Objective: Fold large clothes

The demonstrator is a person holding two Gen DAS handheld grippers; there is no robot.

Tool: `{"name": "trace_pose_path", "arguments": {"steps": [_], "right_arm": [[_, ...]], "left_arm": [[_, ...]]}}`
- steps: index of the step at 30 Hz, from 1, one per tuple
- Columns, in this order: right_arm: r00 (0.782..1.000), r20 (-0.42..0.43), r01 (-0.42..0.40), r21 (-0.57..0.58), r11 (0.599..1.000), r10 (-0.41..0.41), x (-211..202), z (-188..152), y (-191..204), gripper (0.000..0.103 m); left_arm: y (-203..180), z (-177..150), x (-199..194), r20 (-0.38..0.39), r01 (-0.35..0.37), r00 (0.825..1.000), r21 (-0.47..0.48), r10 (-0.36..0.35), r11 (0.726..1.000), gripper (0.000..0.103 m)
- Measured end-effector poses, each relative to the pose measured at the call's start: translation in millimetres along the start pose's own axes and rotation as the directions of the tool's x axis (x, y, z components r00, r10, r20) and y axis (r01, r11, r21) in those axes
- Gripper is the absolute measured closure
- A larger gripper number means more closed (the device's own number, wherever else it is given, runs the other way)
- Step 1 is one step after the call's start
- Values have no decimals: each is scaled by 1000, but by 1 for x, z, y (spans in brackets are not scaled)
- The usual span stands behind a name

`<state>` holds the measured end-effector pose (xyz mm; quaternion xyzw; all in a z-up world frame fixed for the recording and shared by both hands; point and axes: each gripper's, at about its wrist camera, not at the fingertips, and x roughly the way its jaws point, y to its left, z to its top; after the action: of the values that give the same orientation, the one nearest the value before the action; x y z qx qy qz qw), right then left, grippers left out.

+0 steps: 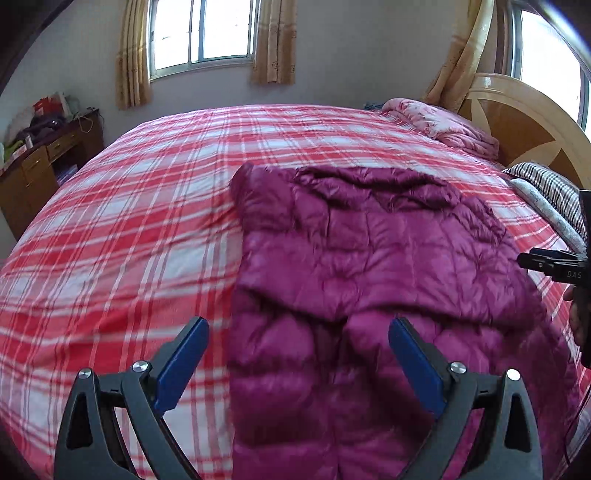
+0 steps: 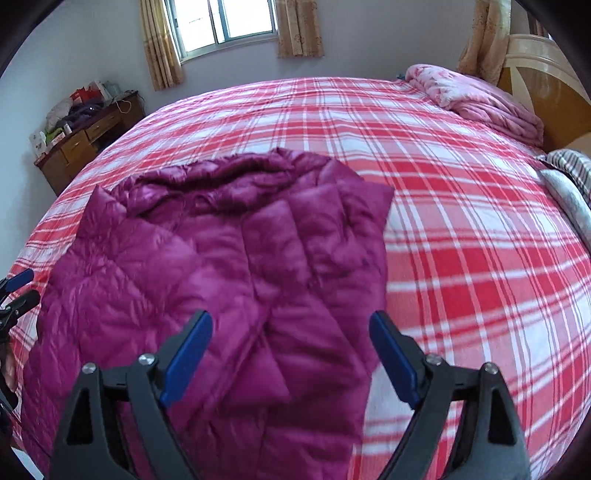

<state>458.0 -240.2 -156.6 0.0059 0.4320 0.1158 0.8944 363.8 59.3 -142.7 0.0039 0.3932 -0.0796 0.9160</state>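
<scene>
1. Lying flat on the red-and-white plaid bedspread [image 1: 122, 206] is a magenta quilted down jacket [image 1: 354, 258], sleeves folded in over its body, collar end toward the window [image 1: 201, 31] wall.
2. Left gripper [image 1: 298, 345]: blue-padded jaws spread wide, nothing between them, hovering above the jacket's near end, left pad over bare bedspread.
3. Right gripper [image 2: 291, 339]: jaws likewise released and empty, above the jacket's near right part; its black body [image 1: 554, 264] shows at the jacket's right side in the left wrist view, bearing the letters "DAS", the rest cut off.
4. Folded pink quilt [image 2: 480, 99]: beyond the jacket, by the wooden headboard [image 1: 528, 122].
5. Striped pillow [image 1: 550, 192]: right of the jacket, at the headboard.
6. Wooden desk [image 2: 85, 140]: beyond the jacket's left, cluttered; its packaging print is unreadable.
7. Tan curtains [image 1: 131, 59]: flanking the window.
</scene>
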Motion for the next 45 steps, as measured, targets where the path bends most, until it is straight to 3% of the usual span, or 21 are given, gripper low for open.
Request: {"name": "trace_pose_path", "arguments": {"steps": [8,14,29,45], "right_arm": [[999,-30,30,35,999,-29,-23,-65,-3,14],[999,-8,39,40,998,-38,-37,-97,-2,11],[999,2,49,16,999,-49,-71,-158,7,10],[999,-26,32,43,999,-31,-96,-212,17,10]], "left_arm": [[0,-63,-23,-51,20,998,-71,-23,997,5],[-11,-84,-35,-47,27,998,-64,-30,998,5],[-12,-129,-64,-83,-31,996,-55,27,998,5],[-12,-166,-98,-125,-1,992,-53,-6,999,5]]}}
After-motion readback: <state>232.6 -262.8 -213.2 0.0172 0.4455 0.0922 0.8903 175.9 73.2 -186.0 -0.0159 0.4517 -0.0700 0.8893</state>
